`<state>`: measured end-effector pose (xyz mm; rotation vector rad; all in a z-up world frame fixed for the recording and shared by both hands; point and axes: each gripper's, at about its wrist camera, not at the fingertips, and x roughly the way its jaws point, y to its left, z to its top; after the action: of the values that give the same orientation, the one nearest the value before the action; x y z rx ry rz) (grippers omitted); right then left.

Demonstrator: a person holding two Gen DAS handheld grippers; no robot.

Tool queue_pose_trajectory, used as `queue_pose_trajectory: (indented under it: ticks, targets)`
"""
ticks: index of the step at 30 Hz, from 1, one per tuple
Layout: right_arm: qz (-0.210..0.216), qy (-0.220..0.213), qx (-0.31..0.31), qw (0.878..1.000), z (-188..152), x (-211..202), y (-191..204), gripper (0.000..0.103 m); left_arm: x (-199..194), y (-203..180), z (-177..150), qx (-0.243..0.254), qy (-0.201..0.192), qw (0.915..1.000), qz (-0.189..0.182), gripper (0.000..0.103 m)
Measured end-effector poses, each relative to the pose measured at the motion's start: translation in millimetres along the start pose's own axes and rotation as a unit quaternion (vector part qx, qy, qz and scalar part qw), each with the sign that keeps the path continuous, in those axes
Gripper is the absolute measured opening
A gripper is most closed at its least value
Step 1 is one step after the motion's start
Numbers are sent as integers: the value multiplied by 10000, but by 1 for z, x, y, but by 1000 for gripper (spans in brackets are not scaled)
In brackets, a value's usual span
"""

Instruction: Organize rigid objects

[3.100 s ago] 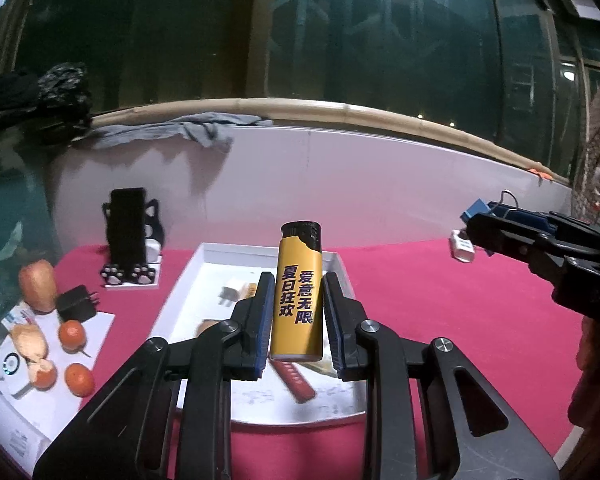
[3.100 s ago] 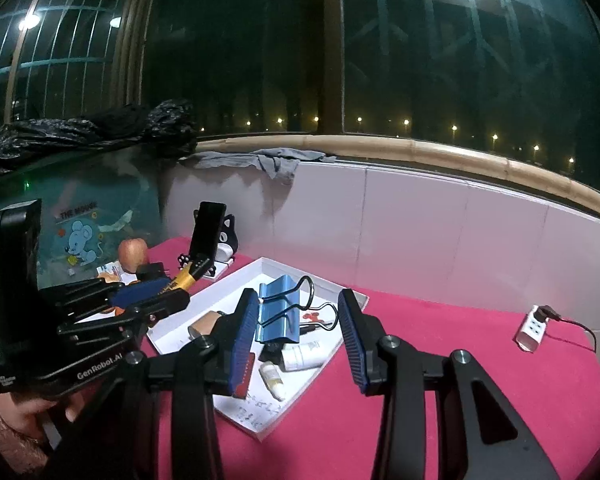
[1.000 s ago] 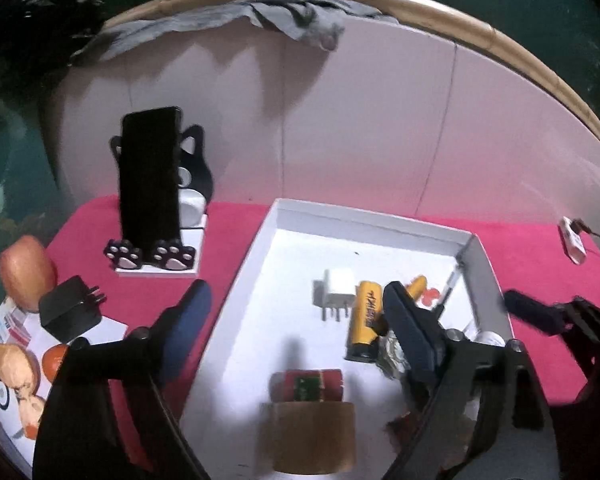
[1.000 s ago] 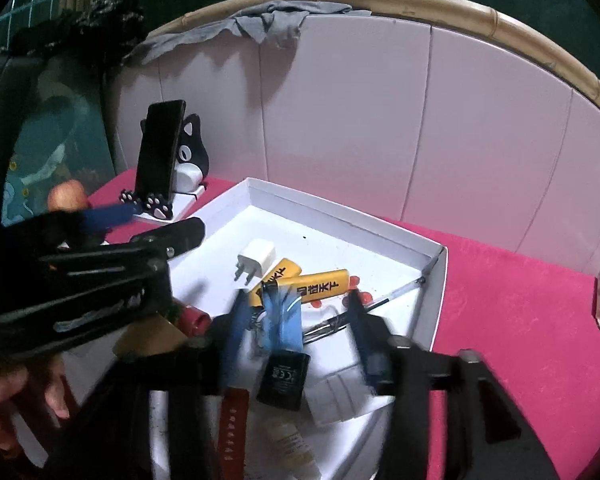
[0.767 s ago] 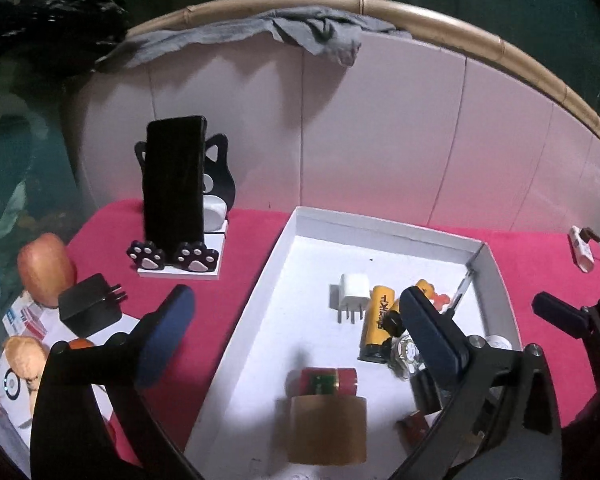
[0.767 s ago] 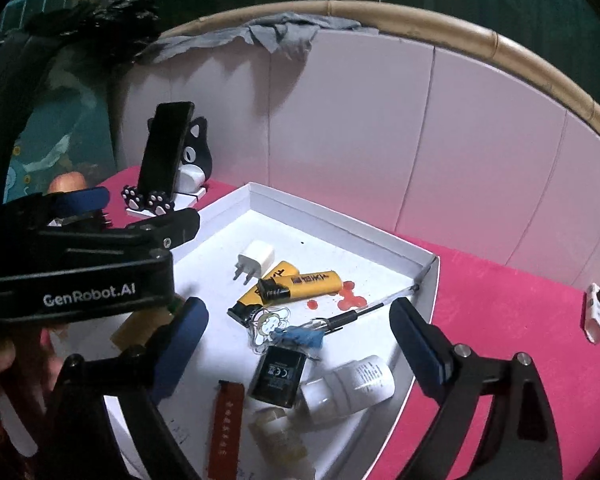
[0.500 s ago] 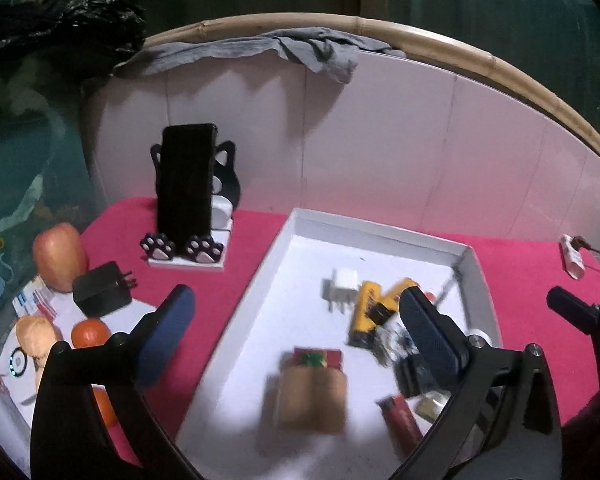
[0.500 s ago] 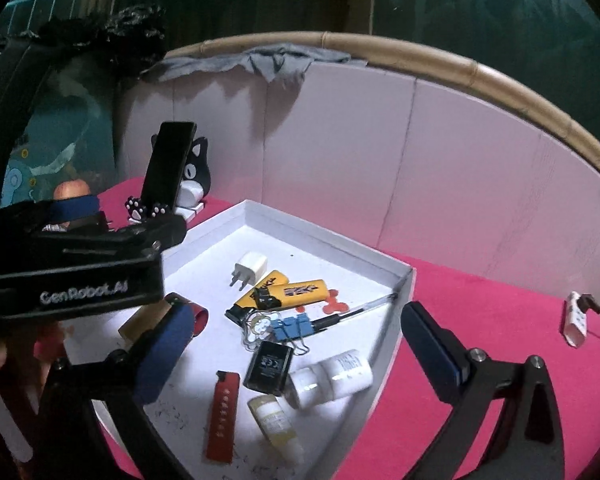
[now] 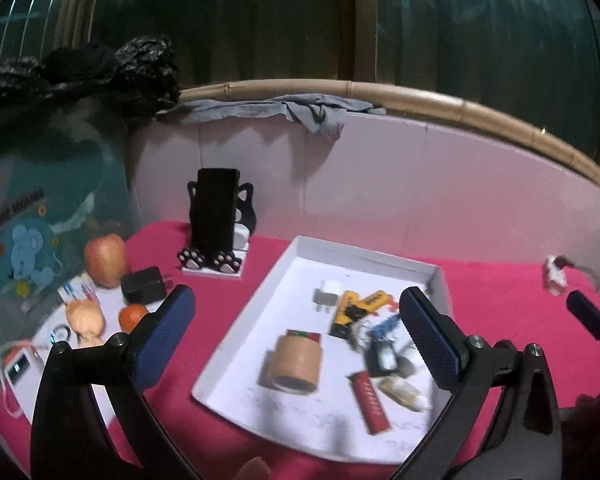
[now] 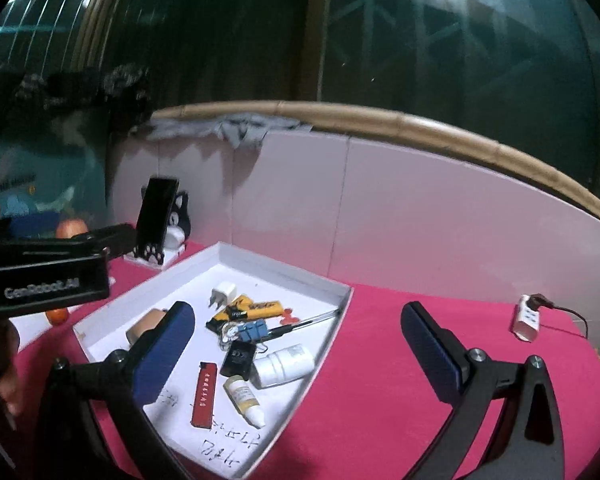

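Shallow white rectangular tray (image 10: 236,256)

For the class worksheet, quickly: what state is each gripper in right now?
Left gripper: open, holding nothing.
Right gripper: open, holding nothing.

I see a white tray (image 10: 342,294) on a magenta cloth (image 10: 380,380), holding two yellow lighters (image 10: 256,307), one red lighter (image 10: 204,394) and a blue clip (image 10: 252,330).

The black left gripper (image 10: 40,276) carried white "GenRobot.AI" lettering; the teal mouse-cartoon panel (image 9: 28,240) read "THE MOUSE".
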<state>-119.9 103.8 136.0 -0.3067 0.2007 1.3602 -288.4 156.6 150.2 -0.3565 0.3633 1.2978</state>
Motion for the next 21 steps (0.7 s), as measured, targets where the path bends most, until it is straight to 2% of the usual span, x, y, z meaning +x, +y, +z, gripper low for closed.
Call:
queue_pose_trajectory:
  ticks: [3,6,10,14,21]
  targets:
    - [21,-170,228,9996,3,-19,-13,103,-10,0,-3,-93,136,9998,-132,103]
    - [10,-313,469,9984,4,-37,-27,103,-18,-8,-8,111,127,9998,42,103]
    - [-227,-498,517,9972,2,-57,-40,103,-29,-14,-17,203,177,9996,105,103]
    - [-139,-615,788,9949,1,-74,-54,103,-33,-22,-25,298,272,9991,91,103]
    - [-76,-913,891,9918,1,-106,-65,103,-47,-30,-31,389,281,9988,46,103]
